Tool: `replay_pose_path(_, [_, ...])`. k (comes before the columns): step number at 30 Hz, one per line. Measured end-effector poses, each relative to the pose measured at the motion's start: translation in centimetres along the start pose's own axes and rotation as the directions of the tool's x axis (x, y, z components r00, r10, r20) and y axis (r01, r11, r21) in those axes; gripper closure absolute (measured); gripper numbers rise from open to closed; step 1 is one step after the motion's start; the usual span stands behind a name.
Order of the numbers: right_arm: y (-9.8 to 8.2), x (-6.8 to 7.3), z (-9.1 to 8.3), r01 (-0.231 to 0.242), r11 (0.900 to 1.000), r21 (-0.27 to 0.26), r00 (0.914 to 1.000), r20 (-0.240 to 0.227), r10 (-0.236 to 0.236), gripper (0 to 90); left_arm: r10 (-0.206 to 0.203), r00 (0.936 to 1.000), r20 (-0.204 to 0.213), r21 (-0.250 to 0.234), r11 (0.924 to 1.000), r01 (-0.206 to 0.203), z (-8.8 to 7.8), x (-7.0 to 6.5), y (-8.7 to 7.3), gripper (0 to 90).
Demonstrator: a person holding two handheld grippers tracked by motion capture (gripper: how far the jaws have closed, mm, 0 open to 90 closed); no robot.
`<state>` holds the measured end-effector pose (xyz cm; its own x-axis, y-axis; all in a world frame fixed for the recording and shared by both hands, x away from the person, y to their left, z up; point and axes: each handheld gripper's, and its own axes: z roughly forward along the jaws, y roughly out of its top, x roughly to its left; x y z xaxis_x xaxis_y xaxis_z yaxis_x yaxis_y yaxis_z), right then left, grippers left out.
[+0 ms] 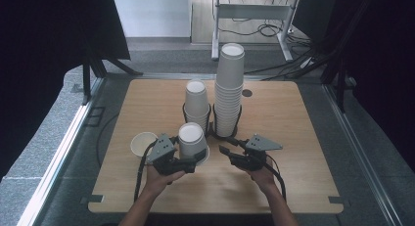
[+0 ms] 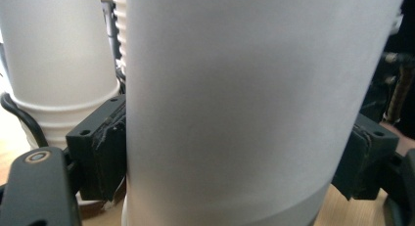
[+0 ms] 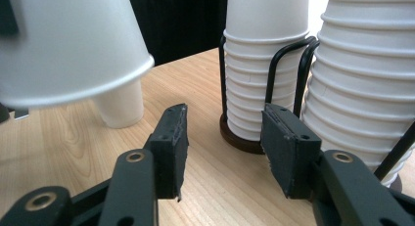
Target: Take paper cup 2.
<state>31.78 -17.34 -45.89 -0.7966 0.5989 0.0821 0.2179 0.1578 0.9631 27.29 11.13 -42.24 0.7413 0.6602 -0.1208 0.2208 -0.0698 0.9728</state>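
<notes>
My left gripper (image 1: 193, 155) is shut on an upside-down white paper cup (image 1: 192, 139), held just above the table and a little tilted. In the left gripper view the cup's wall (image 2: 244, 89) sits between both pads (image 2: 110, 152), which press on it. My right gripper (image 1: 226, 153) stands open to the right of that cup with nothing between its fingers (image 3: 173, 147). It points at the base of two stacks of inverted cups in a black wire holder (image 1: 211, 130): a short stack (image 1: 196, 102) and a tall stack (image 1: 229, 86).
A single upright cup (image 1: 143, 144) stands on the wooden table (image 1: 293, 177) left of my left hand. The right gripper view shows it (image 3: 120, 106) behind the held cup (image 3: 73, 45), and the stacks (image 3: 259, 64) close ahead. A grey floor and cables lie beyond.
</notes>
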Motion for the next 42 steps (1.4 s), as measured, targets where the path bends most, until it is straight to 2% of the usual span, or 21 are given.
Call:
replay_pose_path(1, [0.0,0.0,0.0,-0.003,1.0,0.002,1.0,-0.001,0.003,50.6,0.012,0.9999,-0.011,0.013,0.9998,-0.012,0.2,-0.1,-0.4,15.4])
replay_pose_path(5, [-0.2,0.3,-0.2,-0.004,1.0,0.0,1.0,0.003,0.004,47.7,0.014,0.9999,-0.008,0.033,0.9994,-0.014,0.5,-0.2,-1.3,15.5])
replay_pose_path(12, [-0.2,0.4,-0.5,-0.031,0.999,-0.017,0.9995,-0.002,0.031,46.6,0.003,0.9999,-0.01,0.036,0.9993,-0.003,0.6,-0.2,-2.1,15.5])
replay_pose_path(22, [-0.1,0.5,-1.2,-0.047,0.998,-0.028,0.9979,0.042,0.048,39.6,-0.003,0.9997,-0.026,0.059,0.9983,0.004,0.9,0.2,-2.8,15.5])
replay_pose_path(29, [0.1,0.9,-1.3,-0.029,0.999,-0.024,0.9976,0.062,0.03,33.7,0.011,0.9992,-0.038,0.095,0.9954,-0.008,1.7,0.1,-3.7,15.5])
replay_pose_path(42, [0.4,1.3,-1.3,-0.029,0.999,-0.023,0.9984,0.048,0.03,30.5,0.027,0.9983,-0.051,0.137,0.9903,-0.019,2.3,0.3,-4.4,15.5])
